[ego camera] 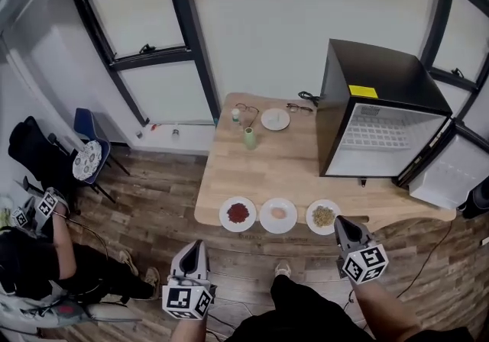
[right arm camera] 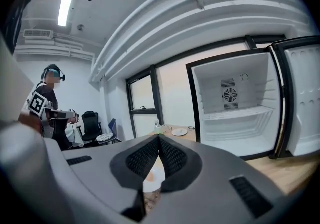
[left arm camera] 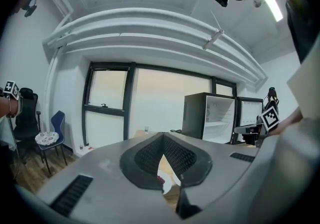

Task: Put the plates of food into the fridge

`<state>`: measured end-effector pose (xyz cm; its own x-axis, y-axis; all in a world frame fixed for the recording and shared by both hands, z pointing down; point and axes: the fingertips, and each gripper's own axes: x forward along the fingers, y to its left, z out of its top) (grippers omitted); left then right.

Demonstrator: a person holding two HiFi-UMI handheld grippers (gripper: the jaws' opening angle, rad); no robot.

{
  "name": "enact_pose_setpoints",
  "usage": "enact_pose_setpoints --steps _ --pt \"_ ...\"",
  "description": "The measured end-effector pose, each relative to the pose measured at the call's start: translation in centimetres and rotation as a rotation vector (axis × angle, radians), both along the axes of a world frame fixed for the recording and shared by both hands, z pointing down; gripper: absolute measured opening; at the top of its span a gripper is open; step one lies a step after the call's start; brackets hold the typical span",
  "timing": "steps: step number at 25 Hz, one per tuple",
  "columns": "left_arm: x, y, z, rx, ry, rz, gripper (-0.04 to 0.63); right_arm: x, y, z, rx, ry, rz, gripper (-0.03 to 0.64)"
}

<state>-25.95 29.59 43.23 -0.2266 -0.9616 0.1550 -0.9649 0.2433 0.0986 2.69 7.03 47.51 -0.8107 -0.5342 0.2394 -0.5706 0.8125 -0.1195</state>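
Note:
Three white plates stand in a row at the near edge of the wooden table (ego camera: 290, 169): one with red food (ego camera: 238, 213), one with a pale orange piece (ego camera: 278, 214), one with brownish-green food (ego camera: 323, 215). The black mini fridge (ego camera: 382, 115) stands on the table's right, door (ego camera: 451, 172) swung open, its white inside (right arm camera: 235, 113) bare. My left gripper (ego camera: 196, 246) hovers off the table's edge below the red plate, shut and holding nothing (left arm camera: 162, 138). My right gripper (ego camera: 340, 224) sits just right of the brownish-green plate, also shut and holding nothing (right arm camera: 159, 139).
At the table's far end are an empty plate (ego camera: 275, 119), a green bottle (ego camera: 250, 138), a small cup (ego camera: 235, 114) and glasses (ego camera: 299, 108). Another person (ego camera: 30, 256) with grippers sits at the left, near a blue chair (ego camera: 88, 157) and a black chair (ego camera: 34, 153).

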Motion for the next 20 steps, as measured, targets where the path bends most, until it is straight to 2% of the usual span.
enact_pose_setpoints --steps 7,12,15,20 --pt "-4.3 -8.6 -0.6 -0.009 -0.022 0.005 0.005 -4.4 -8.5 0.6 -0.027 -0.014 0.005 0.018" --pt "-5.6 -13.9 -0.8 -0.032 -0.042 0.042 0.005 -5.4 -12.5 1.9 -0.052 -0.025 0.033 0.018" --pt "-5.2 -17.2 -0.3 -0.044 -0.034 0.104 0.005 -4.8 -14.1 2.5 -0.075 -0.039 0.085 0.019" --pt "-4.2 -22.3 0.9 -0.077 -0.044 0.257 0.005 -2.7 -14.0 3.7 -0.102 -0.034 0.181 0.018"
